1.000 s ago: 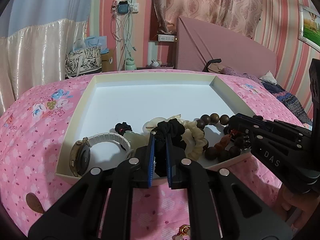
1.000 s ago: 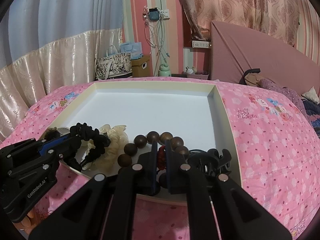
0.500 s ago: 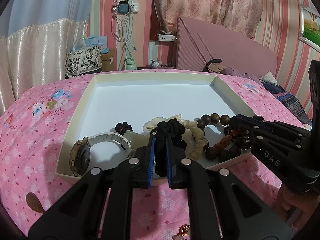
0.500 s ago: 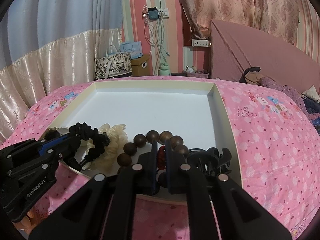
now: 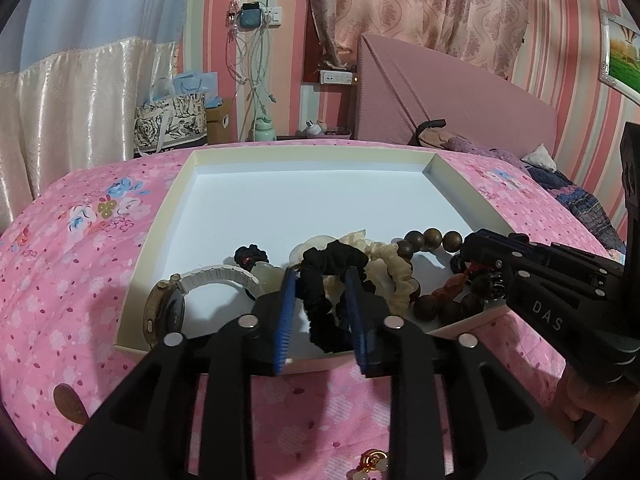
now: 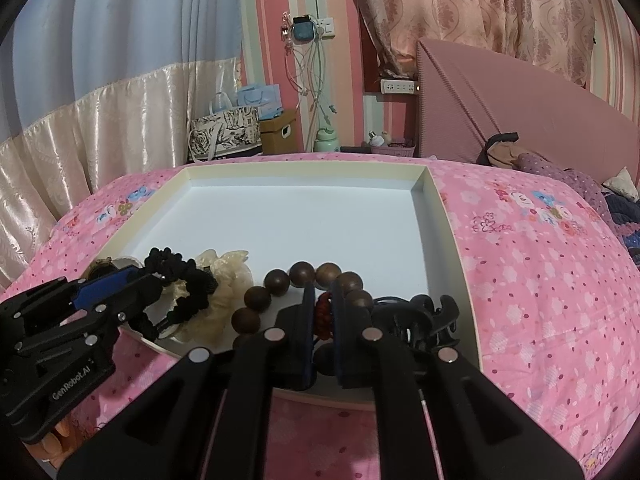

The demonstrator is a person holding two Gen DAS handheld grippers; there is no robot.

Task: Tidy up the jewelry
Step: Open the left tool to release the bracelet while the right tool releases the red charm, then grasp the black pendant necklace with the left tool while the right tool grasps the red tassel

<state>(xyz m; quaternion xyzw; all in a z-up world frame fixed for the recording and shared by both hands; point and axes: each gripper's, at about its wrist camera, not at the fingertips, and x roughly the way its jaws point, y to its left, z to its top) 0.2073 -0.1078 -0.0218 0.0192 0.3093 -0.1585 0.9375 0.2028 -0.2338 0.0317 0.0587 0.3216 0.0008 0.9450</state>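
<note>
A shallow white tray (image 5: 312, 152) lies on the pink bedspread with jewelry heaped along its near edge. My left gripper (image 5: 320, 276) reaches over that edge. Its jaws are opening, with a black scrunchie (image 5: 332, 260) loose between the blue pads. A cream scrunchie (image 5: 394, 276) lies just right of it. My right gripper (image 6: 322, 292) is shut on the red knotted cord (image 6: 324, 312) of a brown wooden bead bracelet (image 6: 302, 274). The right wrist view shows the left gripper (image 6: 120, 284) at the tray's near left corner, beside the black scrunchie (image 6: 180, 272).
A watch with a white band (image 5: 168, 308) and a small black hair tie (image 5: 250, 256) lie at the tray's left. A black hair claw (image 6: 424, 316) sits at its right corner. A gold and white charm (image 5: 374, 464) lies on the bedspread. A headboard (image 6: 500, 104) stands behind.
The left gripper's jaws have parted from the black scrunchie they were pinching. The right gripper stays shut on the red cord, and neither hand has moved.
</note>
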